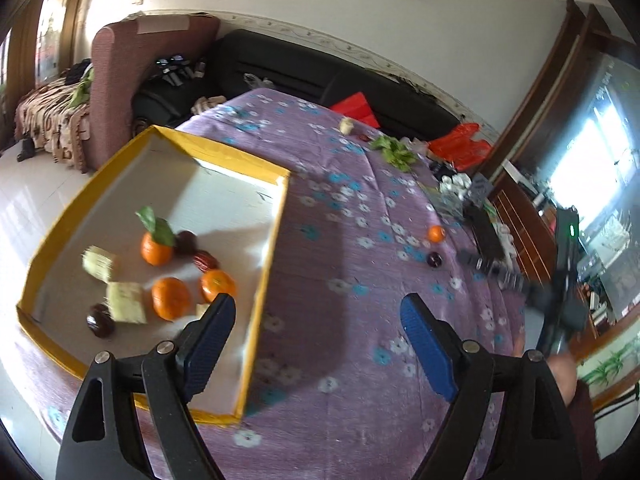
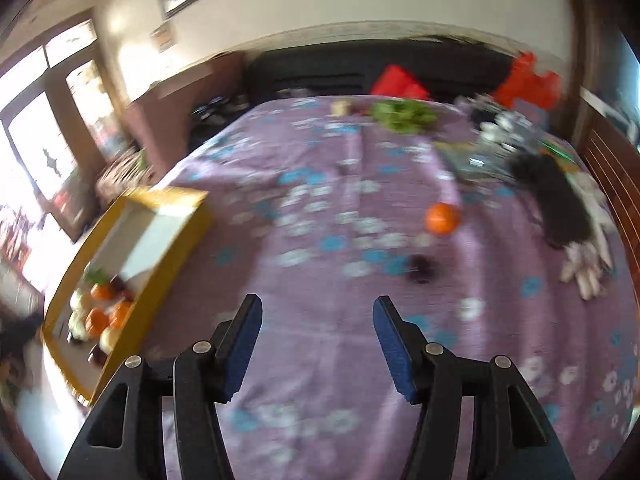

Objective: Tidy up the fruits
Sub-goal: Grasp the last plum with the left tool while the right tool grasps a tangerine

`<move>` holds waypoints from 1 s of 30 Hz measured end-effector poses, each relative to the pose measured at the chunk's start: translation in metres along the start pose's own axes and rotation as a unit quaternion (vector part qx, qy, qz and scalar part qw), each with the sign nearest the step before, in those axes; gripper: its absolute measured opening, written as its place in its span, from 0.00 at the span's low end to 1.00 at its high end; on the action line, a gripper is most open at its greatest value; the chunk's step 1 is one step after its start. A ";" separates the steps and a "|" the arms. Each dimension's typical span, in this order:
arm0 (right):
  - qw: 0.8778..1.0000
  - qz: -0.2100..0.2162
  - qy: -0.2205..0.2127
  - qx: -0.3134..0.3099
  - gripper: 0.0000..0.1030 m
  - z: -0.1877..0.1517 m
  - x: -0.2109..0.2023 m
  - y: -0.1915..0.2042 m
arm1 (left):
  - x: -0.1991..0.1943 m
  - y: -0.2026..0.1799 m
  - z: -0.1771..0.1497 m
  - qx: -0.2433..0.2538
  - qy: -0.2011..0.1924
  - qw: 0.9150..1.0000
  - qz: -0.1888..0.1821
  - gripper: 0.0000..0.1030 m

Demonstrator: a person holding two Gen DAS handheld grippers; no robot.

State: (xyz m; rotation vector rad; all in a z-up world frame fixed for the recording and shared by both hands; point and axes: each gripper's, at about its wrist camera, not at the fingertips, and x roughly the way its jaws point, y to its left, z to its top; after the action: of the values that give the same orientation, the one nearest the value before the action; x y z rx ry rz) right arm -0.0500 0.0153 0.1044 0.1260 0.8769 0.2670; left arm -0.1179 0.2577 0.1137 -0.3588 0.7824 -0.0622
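Observation:
A yellow-rimmed box (image 1: pixel 276 236) lies on the purple flowered tablecloth (image 1: pixel 340 240) and holds three oranges (image 1: pixel 171 298), dark plums (image 1: pixel 100 320), a red date (image 1: pixel 206 261) and pale cut pieces (image 1: pixel 125 302). My left gripper (image 1: pixel 318 308) is open and empty, over the box's right rim. A loose orange (image 2: pixel 442 218) and a dark plum (image 2: pixel 420 269) lie on the cloth ahead of my right gripper (image 2: pixel 318 308), which is open and empty. The box also shows in the right wrist view (image 2: pixel 160 264). The right gripper shows at the right edge of the left view (image 1: pixel 492 268).
A pale fruit piece (image 1: pixel 346 125) and green leaves (image 1: pixel 394 151) lie at the table's far edge. Clutter and a black object (image 2: pixel 556 200) fill the right side. A black sofa (image 1: pixel 320 76) with red bags (image 1: pixel 460 146) stands behind. The right view is blurred.

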 end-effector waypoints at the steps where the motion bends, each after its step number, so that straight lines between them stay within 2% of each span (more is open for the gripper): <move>1: 1.000 -0.004 0.000 0.019 0.61 0.007 0.001 -0.017 | 0.003 -0.004 -0.004 0.008 0.005 1.000 0.001 0.81; 3: 0.999 -0.018 -0.002 0.050 0.61 0.023 0.008 -0.046 | 0.012 -0.009 -0.009 0.019 0.016 1.000 0.003 0.81; 6: 0.997 -0.053 -0.001 0.052 0.60 0.043 0.029 -0.067 | 0.024 -0.010 -0.012 0.021 0.032 0.999 0.005 0.81; 8: 0.996 -0.061 0.008 0.060 0.60 0.055 0.048 -0.078 | 0.028 -0.007 -0.010 0.021 0.036 0.999 0.011 0.81; 13: 0.995 -0.070 0.037 0.068 0.60 0.072 0.103 -0.089 | 0.032 0.000 -0.006 0.031 0.034 0.998 0.036 0.81; 18: 0.993 -0.088 0.054 0.052 0.58 0.072 0.137 -0.083 | 0.039 -0.003 -0.004 0.046 0.040 0.997 0.044 0.82; 19: 0.993 -0.098 0.051 0.037 0.57 0.070 0.138 -0.077 | 0.040 -0.003 -0.004 0.048 0.042 0.997 0.043 0.82; 20: 0.993 -0.108 0.051 0.024 0.50 0.068 0.138 -0.072 | 0.043 -0.005 -0.004 0.050 0.045 0.997 0.042 0.82; 21: 0.992 -0.108 0.057 0.014 0.37 0.065 0.139 -0.069 | 0.045 -0.008 -0.003 0.053 0.048 0.997 0.040 0.82; 26: 0.995 -0.086 0.039 0.017 0.36 0.045 0.106 -0.072 | 0.056 -0.028 0.002 0.071 0.062 0.995 0.024 0.81; 30: 0.996 -0.035 0.019 0.075 0.36 0.015 0.057 -0.096 | 0.077 -0.056 0.009 0.093 0.074 0.993 0.009 0.81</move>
State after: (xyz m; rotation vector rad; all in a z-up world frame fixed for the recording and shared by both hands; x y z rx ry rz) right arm 0.0137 -0.0603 0.0508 0.2309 0.9364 0.1384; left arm -0.0528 0.1938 0.0866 -0.1713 0.9194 -0.1454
